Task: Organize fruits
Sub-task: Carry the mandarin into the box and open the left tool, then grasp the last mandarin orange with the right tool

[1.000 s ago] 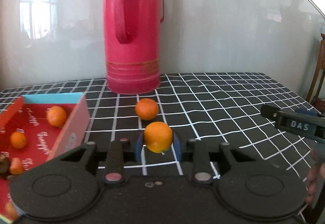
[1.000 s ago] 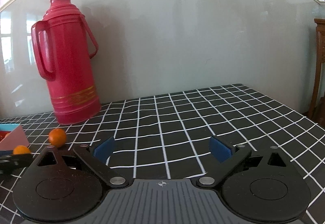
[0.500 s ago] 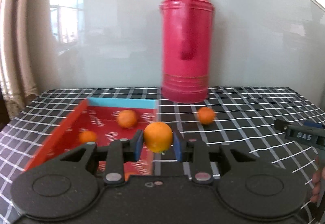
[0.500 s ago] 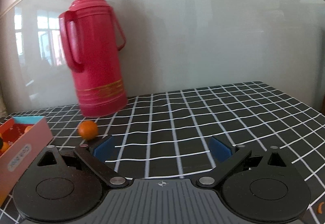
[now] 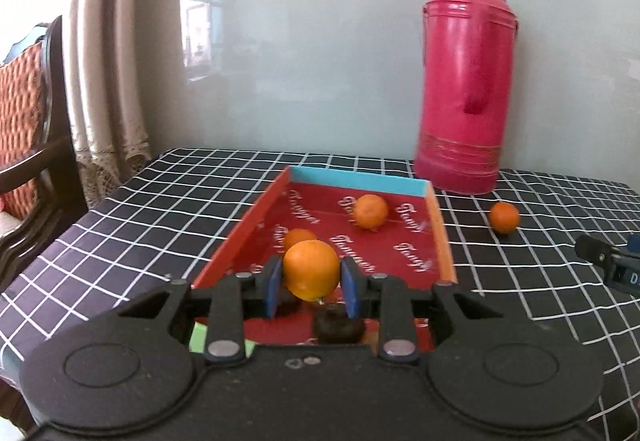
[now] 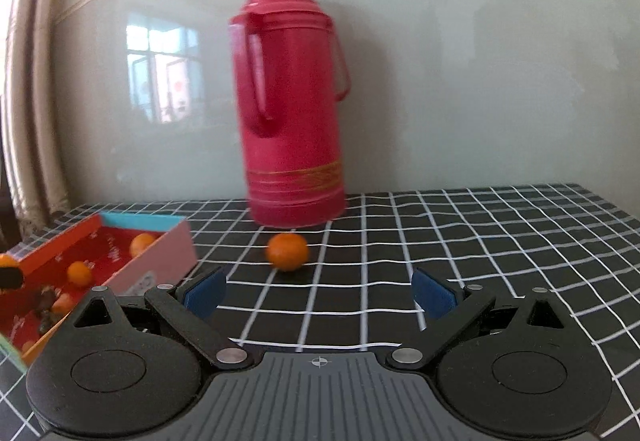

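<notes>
1. The table (image 5: 168, 201), under its black cloth with a white grid, carries everything you see.
2. The pink thermos (image 6: 290, 105) stands upright at the back by the wall.
3. The red box (image 5: 442, 237) with the blue far wall lies open on the cloth, left of the thermos. Two oranges rest on its floor, one near the back (image 5: 371, 211) and one closer to you (image 5: 298, 238), with some dark fruit at the near end (image 5: 338, 327).
4. Your left gripper (image 5: 308, 281) is clamped on an orange (image 5: 311, 270) — the blue pads press both its sides, and it hangs above the near part of the box.
5. Your right gripper (image 6: 320, 291) stands wide with nothing between the pads.
6. One loose orange (image 6: 288, 251) sits on the cloth just in front of the thermos — ahead of your right gripper, slightly left of its centre, apart from the pads.
</notes>
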A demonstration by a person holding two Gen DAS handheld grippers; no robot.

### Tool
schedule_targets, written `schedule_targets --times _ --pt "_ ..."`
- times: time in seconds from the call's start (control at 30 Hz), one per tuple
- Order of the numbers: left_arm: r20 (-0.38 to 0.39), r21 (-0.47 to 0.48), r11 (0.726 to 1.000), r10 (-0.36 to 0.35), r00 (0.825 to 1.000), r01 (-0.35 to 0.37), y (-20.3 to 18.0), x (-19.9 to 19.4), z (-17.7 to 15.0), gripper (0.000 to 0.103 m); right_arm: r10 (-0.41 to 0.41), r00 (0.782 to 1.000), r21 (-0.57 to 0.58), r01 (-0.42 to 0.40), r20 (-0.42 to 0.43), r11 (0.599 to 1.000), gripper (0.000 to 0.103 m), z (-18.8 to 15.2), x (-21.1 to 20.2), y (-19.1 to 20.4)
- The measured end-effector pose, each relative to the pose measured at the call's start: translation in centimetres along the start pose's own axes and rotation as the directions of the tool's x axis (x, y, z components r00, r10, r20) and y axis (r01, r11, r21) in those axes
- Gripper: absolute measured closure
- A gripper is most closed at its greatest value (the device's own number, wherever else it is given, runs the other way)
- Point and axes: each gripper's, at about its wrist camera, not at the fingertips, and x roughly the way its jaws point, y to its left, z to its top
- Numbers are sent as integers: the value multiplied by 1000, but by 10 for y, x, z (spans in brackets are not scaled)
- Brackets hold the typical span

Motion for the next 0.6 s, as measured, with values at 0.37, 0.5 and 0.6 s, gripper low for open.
schedule_targets --times 0.37,0.5,0.6 --pt "90 -45 998 45 995 -41 2 -10 1 6 7 1000 -15 -7 -4 1000 5 -1 1 -5" --pt "86 -18 997 72 994 -71 -4 -5 2 6 6 1000 -54 -5 5 999 5 -1 1 -8" --pt "105 -18 994 107 989 -106 -5 -7 2 6 18 1000 -90 -17 15 996 5 0 3 -8"
